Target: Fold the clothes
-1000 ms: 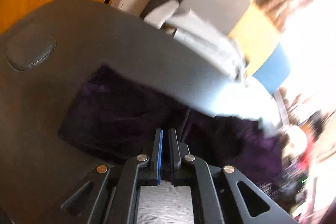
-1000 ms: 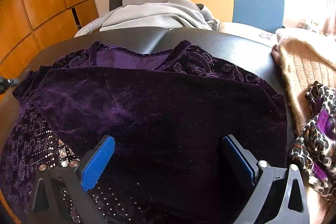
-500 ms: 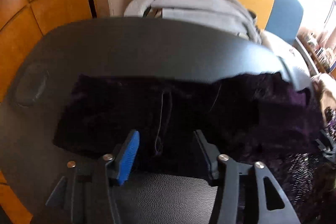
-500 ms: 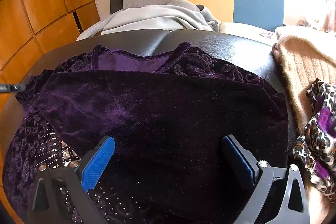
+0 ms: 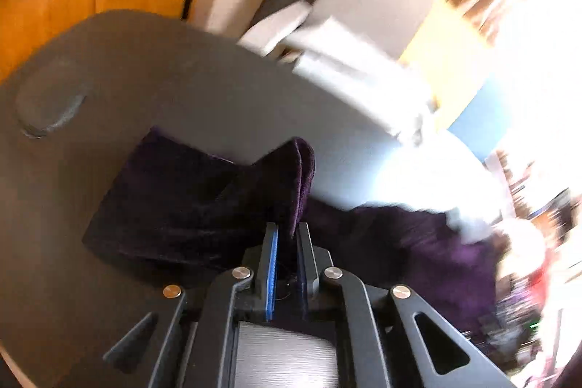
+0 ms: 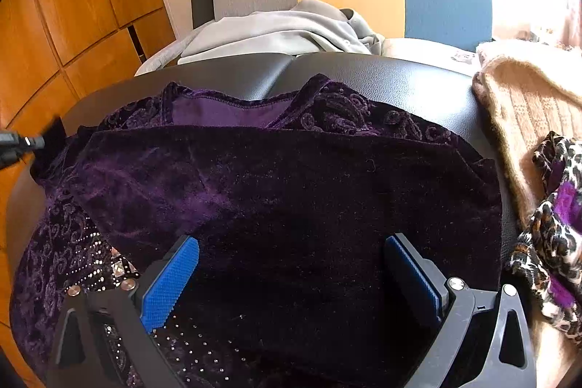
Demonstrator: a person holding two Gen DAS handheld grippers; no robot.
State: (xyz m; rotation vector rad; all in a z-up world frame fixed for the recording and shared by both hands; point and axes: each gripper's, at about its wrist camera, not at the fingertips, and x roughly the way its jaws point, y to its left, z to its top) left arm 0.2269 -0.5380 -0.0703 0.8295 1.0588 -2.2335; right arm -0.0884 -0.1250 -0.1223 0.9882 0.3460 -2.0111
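Pinching a raised fold of the purple velvet top [image 5: 291, 177], the left tongs [image 5: 287, 242] are pressed together on the cloth near the bench's [image 5: 182, 79] left edge. The right tongs [image 6: 291, 264] hang spread above the top [image 6: 291, 199], which lies across the bench [image 6: 418, 79], beside a beige sweater [image 6: 527, 104] at the right edge.

Daylight enters from the upper right in both views, blown out to white there. Left wrist view is motion-blurred, worst at right. Right wrist view is sharp. Fisheye bending and dark corners throughout.
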